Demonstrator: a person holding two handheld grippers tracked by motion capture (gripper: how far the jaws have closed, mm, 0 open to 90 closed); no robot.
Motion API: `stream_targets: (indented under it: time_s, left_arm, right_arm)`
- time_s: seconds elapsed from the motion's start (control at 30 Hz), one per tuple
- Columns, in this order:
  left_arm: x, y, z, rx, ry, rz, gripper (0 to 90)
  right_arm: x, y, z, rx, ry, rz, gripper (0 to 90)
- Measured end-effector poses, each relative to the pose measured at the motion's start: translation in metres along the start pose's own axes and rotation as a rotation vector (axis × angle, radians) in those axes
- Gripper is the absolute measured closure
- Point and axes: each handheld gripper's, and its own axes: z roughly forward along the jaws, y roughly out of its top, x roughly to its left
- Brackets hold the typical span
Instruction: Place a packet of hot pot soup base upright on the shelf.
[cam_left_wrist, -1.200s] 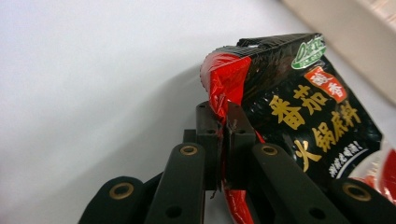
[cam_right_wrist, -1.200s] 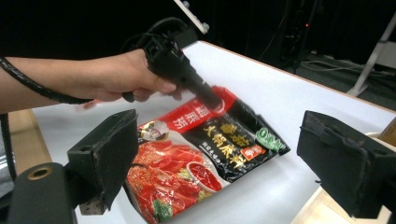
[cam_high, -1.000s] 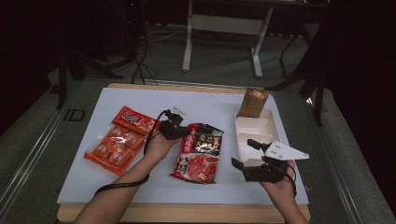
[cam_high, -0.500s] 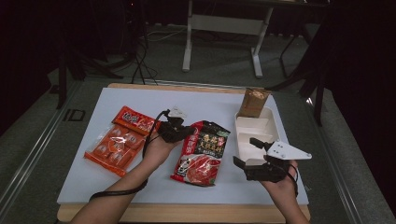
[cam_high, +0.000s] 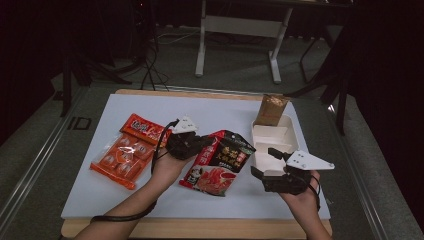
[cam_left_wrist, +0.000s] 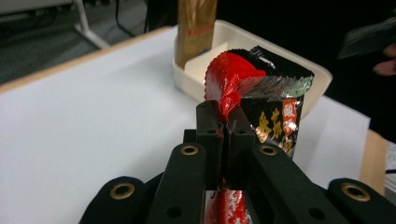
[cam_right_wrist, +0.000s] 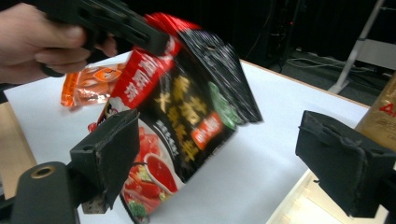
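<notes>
High view: left gripper (cam_high: 202, 142) clamps the top edge of the red-black pouch (cam_high: 218, 162), which hangs tilted w/ its lower end on or just above the white surface (cam_high: 100, 195), between the orange snack pack (cam_high: 131, 150) and the cream tray (cam_high: 274, 142). Right gripper (cam_high: 267, 161) sits at the tray's near end, jaws wide apart, nothing btwn them. A brown packet (cam_high: 270, 110) stands upright in the tray's far end.

Left gripper view adds the grip itself: jaws pressed together on the pouch's (cam_left_wrist: 254, 100) crimped red edge, foil bunched and folded just above them; tray (cam_left_wrist: 233, 32) and brown packet (cam_left_wrist: 196, 21) behind.

Right gripper view gives the pouch (cam_right_wrist: 182, 116) face-on, w/ the left gripper (cam_right_wrist: 154, 44) pinching its upper corner and the hand (cam_right_wrist: 44, 42) around that gripper; own jaws stand either side of the pouch, not touching it.

Hard to tell: whether the pouch's bottom touches the surface; it's cut off at the frame edge in the right gripper view. Brown packet's top cut off in the left gripper view. Pouch print: yellow and red characters, food photo low down, too blurred to read.
</notes>
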Motion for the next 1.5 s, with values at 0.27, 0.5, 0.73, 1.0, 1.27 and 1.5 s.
stream_targets:
  time_s: [0.27, 0.5, 0.73, 1.0, 1.27, 1.5]
  left_arm:
    - [0.006, 0.005, -0.014, -0.107, -0.118, -0.057, 87.4]
    - [0.003, 0.005, -0.016, -0.179, -0.153, -0.050, 87.3]
    - [0.001, 0.008, -0.015, -0.224, -0.168, -0.063, 87.3]
    - [0.005, 0.008, -0.018, -0.239, -0.178, -0.079, 87.2]
    - [0.008, 0.006, -0.019, -0.217, -0.200, -0.070, 85.8]
    - [0.009, 0.006, -0.018, -0.179, -0.217, -0.047, 81.1]
  right_arm:
    - [-0.003, 0.005, 0.002, -0.010, -0.005, 0.033, 16.5]
    - [-0.003, 0.017, 0.011, 0.000, 0.050, 0.045, 25.5]
    - [0.000, 0.037, 0.018, -0.020, 0.094, 0.014, 54.3]
    - [-0.001, 0.054, 0.024, 0.002, 0.136, 0.038, 72.9]
    - [-0.005, 0.061, 0.024, 0.017, 0.173, 0.070, 76.3]
    - [-0.007, 0.068, 0.020, 0.009, 0.179, 0.053, 76.7]
